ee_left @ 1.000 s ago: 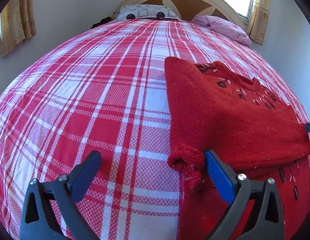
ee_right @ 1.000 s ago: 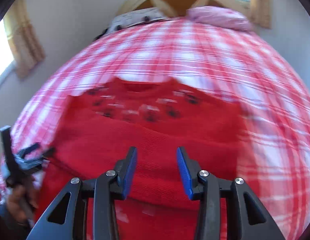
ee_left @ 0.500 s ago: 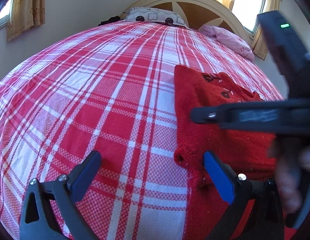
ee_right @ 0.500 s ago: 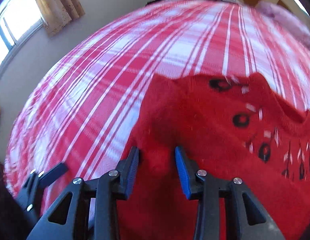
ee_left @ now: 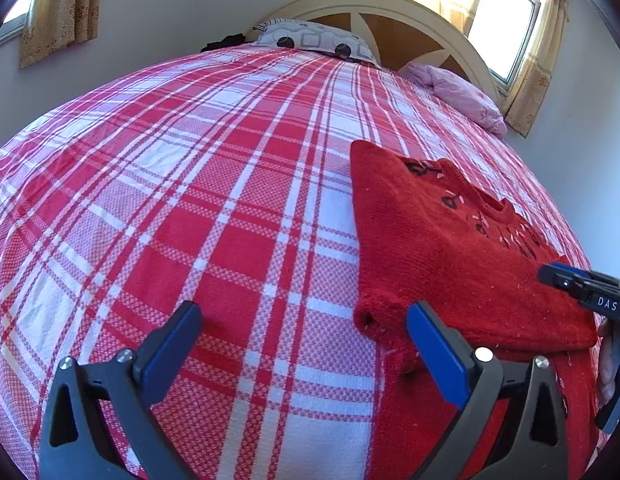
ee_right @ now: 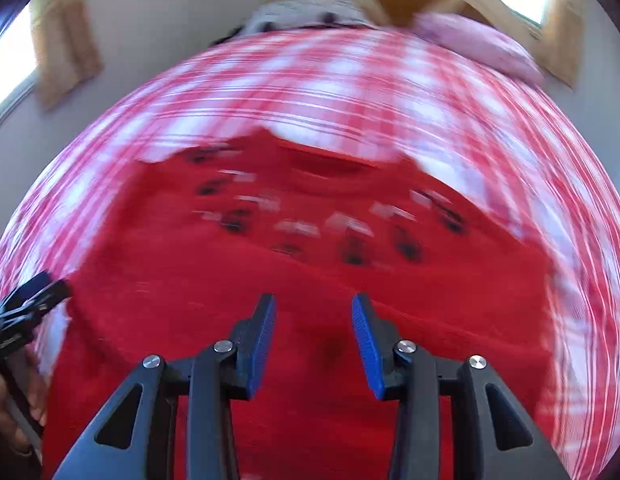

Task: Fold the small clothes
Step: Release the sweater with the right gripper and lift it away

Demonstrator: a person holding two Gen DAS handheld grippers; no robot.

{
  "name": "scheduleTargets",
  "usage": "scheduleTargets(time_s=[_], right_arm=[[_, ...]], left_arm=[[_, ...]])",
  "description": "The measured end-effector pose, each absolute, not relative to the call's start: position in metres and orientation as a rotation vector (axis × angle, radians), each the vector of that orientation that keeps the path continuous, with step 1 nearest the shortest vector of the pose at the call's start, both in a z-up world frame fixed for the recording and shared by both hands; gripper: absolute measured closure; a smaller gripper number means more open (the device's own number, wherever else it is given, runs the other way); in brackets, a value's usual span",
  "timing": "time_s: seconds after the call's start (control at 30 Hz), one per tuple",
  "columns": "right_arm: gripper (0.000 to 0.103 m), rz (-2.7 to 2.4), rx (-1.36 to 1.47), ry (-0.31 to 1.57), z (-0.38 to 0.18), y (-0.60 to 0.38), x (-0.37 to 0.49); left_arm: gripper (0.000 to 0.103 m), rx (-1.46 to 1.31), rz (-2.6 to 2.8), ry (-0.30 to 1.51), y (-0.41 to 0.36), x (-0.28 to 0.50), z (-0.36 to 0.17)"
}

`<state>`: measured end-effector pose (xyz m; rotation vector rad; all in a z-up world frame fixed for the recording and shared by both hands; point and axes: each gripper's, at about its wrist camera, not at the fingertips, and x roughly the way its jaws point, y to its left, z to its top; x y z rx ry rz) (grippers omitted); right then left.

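Observation:
A small red knitted sweater (ee_left: 450,248) with dark and white embroidery lies flat on the red-and-white plaid bedspread (ee_left: 189,200), a sleeve folded across its body with the cuff (ee_left: 376,316) at its left edge. My left gripper (ee_left: 305,344) is wide open and empty, hovering over the bedspread just left of the cuff. My right gripper (ee_right: 314,328) is open and empty above the sweater's (ee_right: 310,272) lower middle; that view is motion-blurred. The right gripper also shows at the right edge of the left wrist view (ee_left: 590,292).
A patterned pillow (ee_left: 314,40) and a pink pillow (ee_left: 458,96) lie at the curved wooden headboard (ee_left: 390,12). Curtained windows sit on both side walls. The bedspread stretches wide to the left of the sweater.
My right gripper swung left over the sweater's left shoulder, then back to its middle. My left gripper stayed open beside the cuff, tilting slightly.

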<state>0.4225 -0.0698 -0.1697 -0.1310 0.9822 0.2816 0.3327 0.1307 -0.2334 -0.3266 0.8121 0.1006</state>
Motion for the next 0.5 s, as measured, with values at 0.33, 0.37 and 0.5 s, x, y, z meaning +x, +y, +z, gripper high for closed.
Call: scheduleTargets(time_s=[0.33, 0.37, 0.5], right_arm=[[0.062, 0.465, -0.193, 0.927, -0.169, -0.002, 0.42], [0.062, 0.489, -0.233, 0.931, -0.172, 0.015, 0.416], [0.062, 0.553, -0.281, 0.934, -0.186, 0.067, 0.406]], left_arm=[[0.0, -0.3, 0.116, 0.814, 0.128, 0.335, -0.234], [0.0, -0.303, 0.115, 0.813, 0.128, 0.335, -0.234], [0.0, -0.315, 0.111, 0.81, 0.129, 0.335, -0.233]])
